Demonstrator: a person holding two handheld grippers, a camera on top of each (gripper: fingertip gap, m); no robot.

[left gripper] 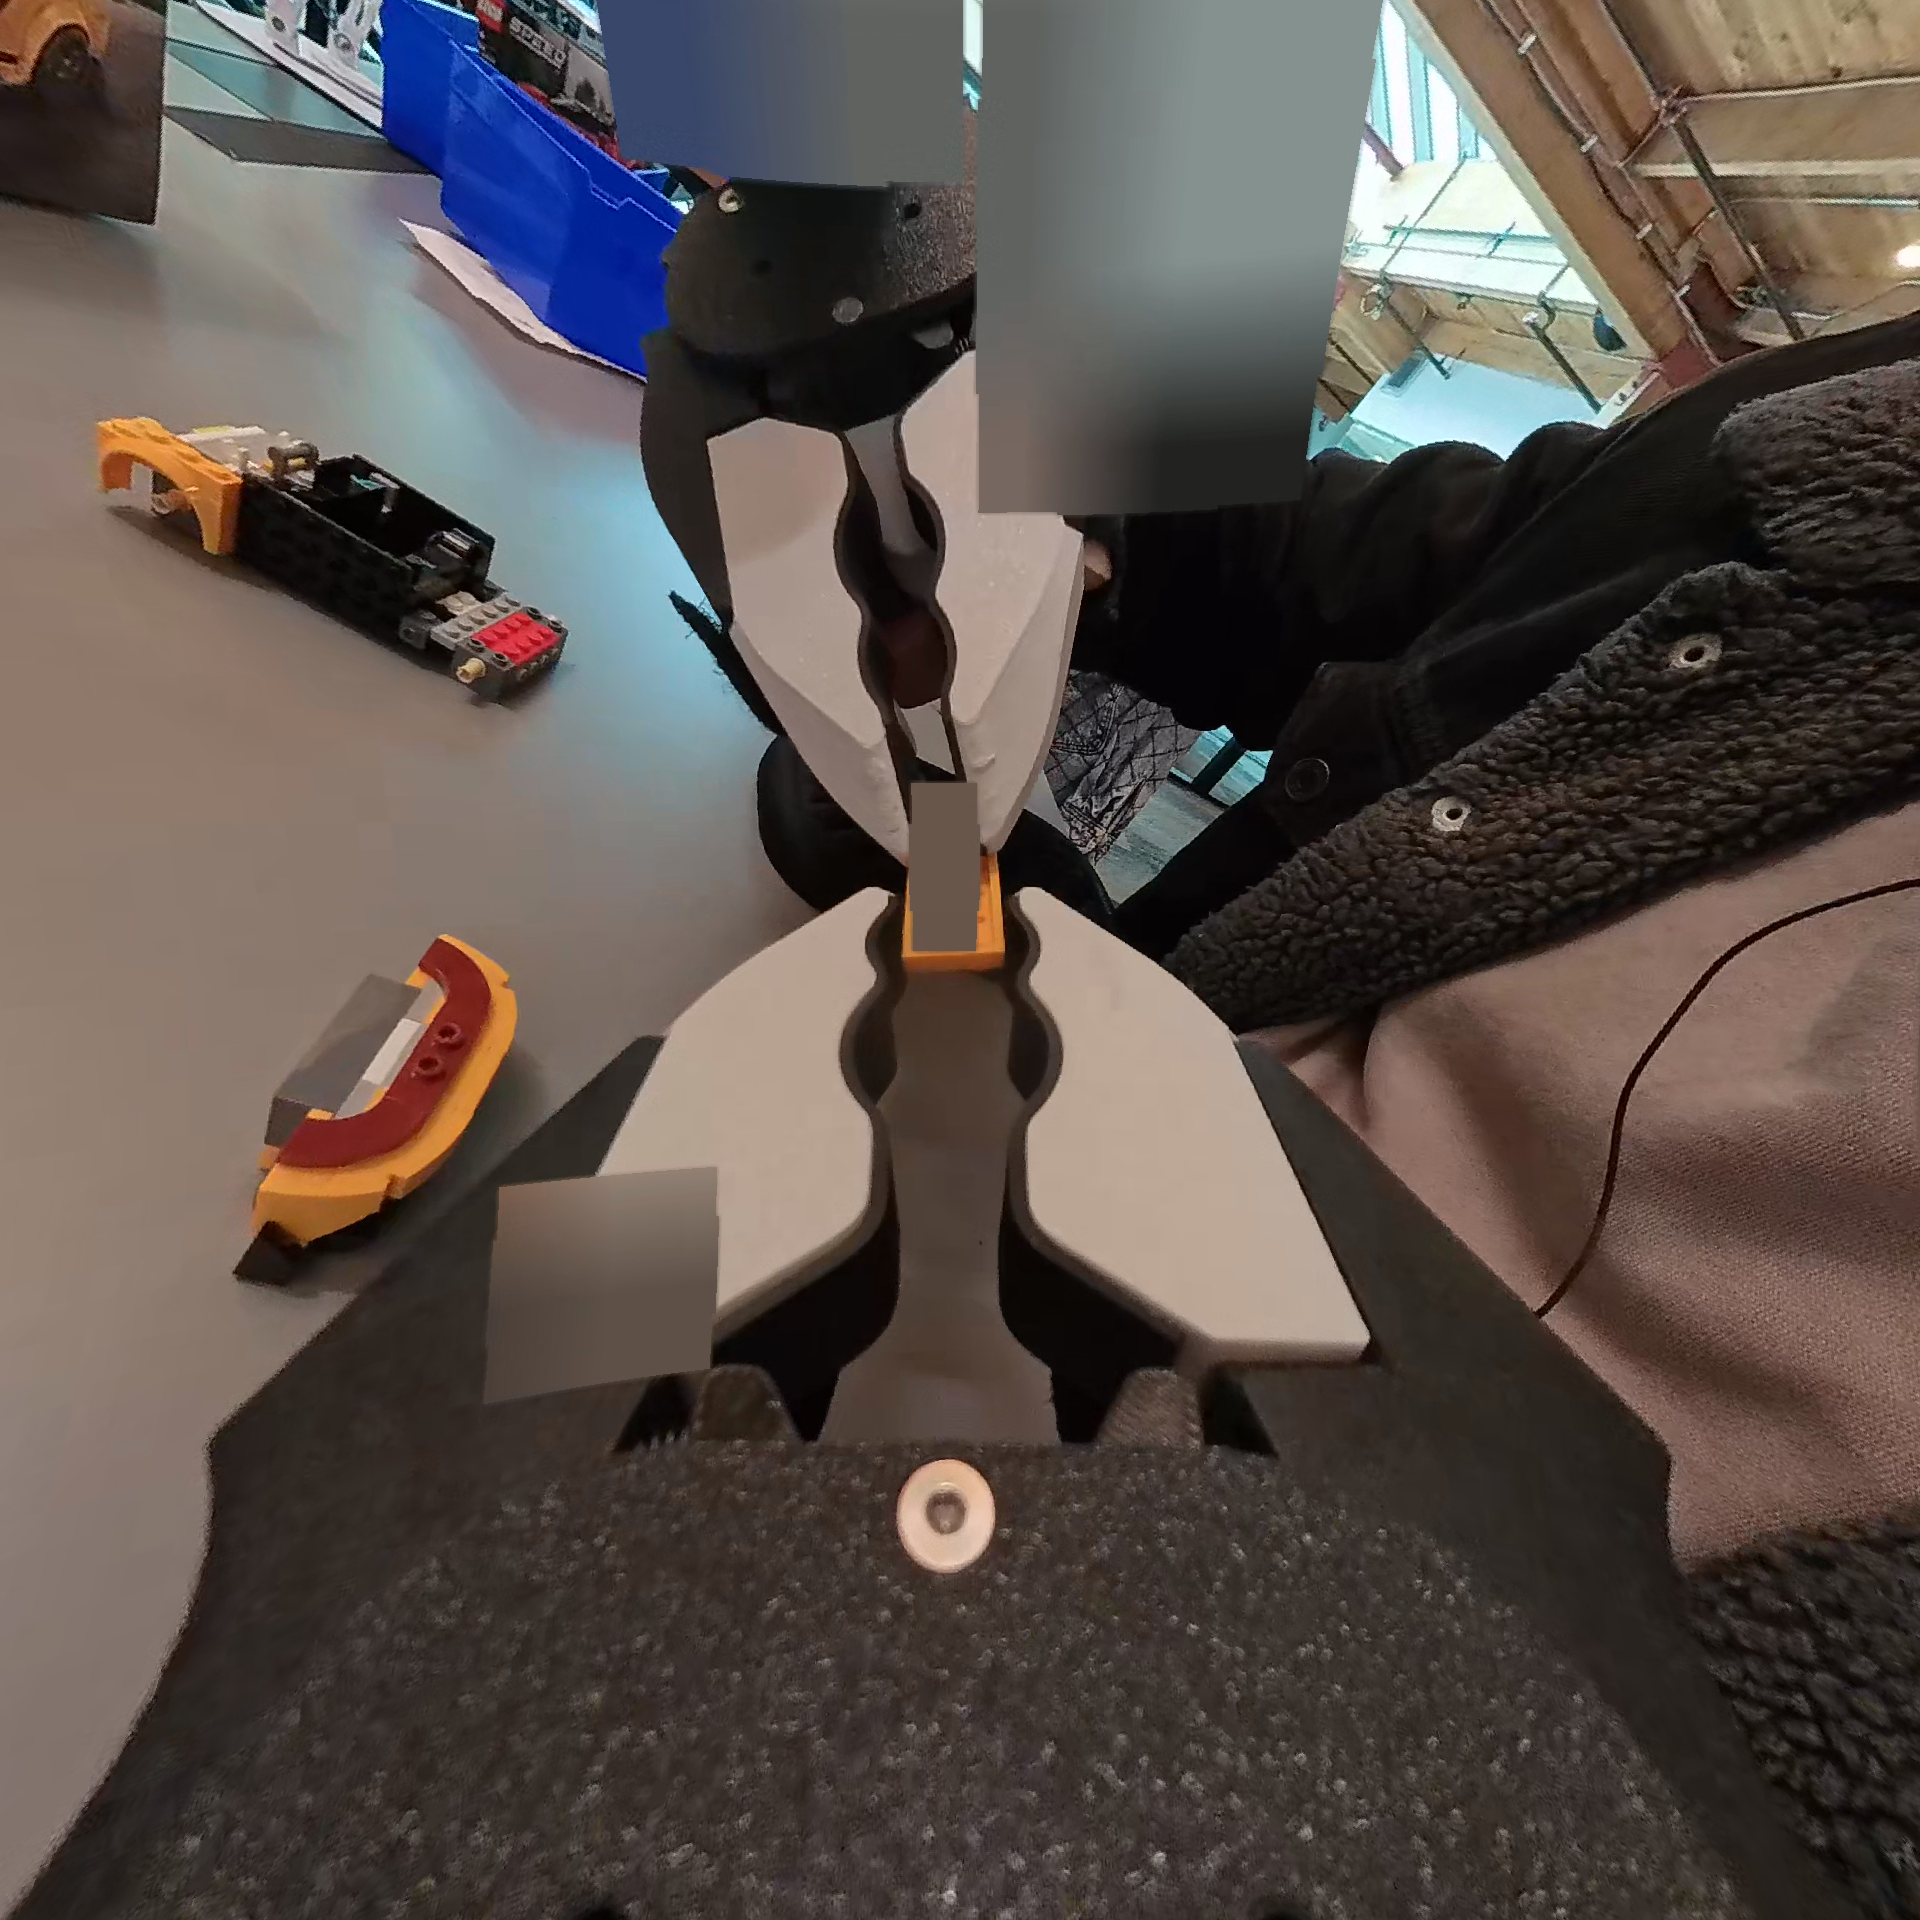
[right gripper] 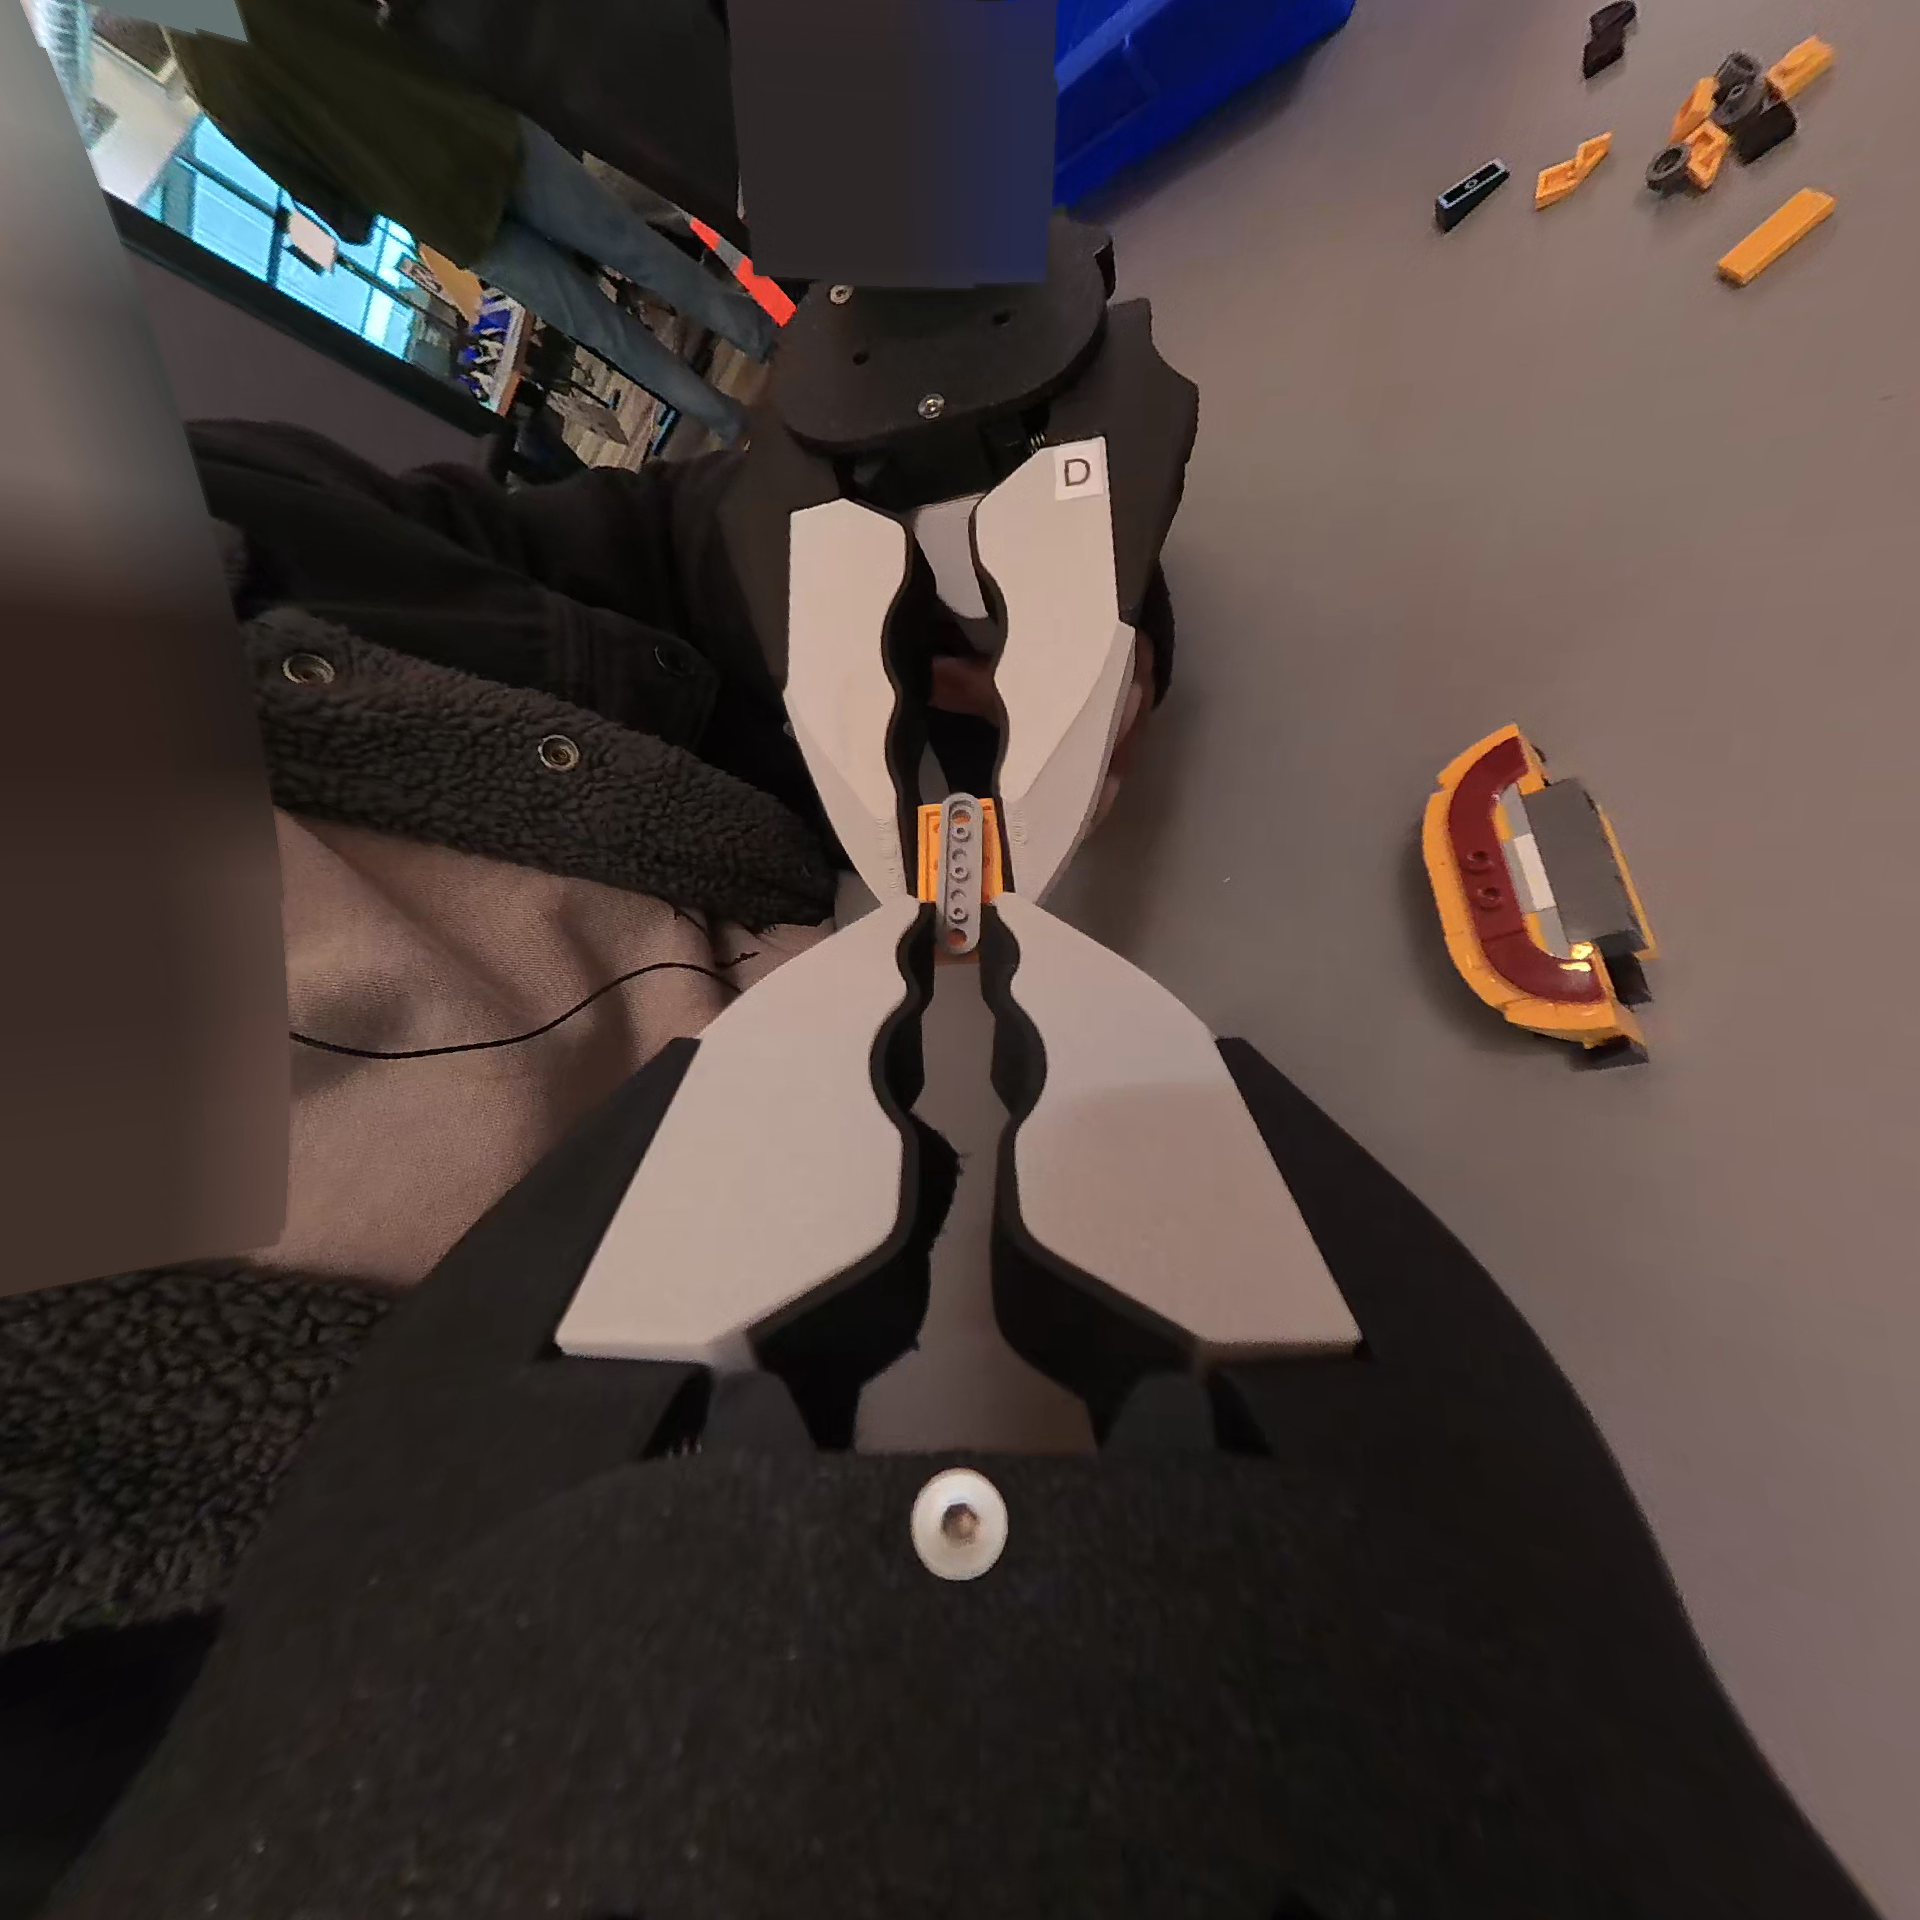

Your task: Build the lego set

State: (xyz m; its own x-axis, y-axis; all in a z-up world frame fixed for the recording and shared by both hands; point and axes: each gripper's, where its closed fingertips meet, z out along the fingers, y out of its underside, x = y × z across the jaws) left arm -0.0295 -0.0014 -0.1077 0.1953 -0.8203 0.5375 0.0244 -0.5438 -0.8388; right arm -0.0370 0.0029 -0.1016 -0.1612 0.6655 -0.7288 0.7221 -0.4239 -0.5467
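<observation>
Grey table [left gripper: 312,831]; frame centre, left gripper [left gripper: 951,914] clamps orange plate [left gripper: 992,925]; right gripper [right gripper: 961,940] pinches grey holed beam [right gripper: 960,873] against it.

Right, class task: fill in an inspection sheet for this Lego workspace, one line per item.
Surface: grey table, flat.
Job's things: black car chassis and orange and dark red curved assembly lie on it; loose orange and black pieces lie apart.
Clutter: blue bin, papers beside it.
Grippers: left gripper jaws shut on orange plate; right gripper jaws shut on grey holed beam, against the plate.
Cables: thin black cable across the person's lap.
Surroundings: fleece jacket, wooden ceiling beams.
</observation>
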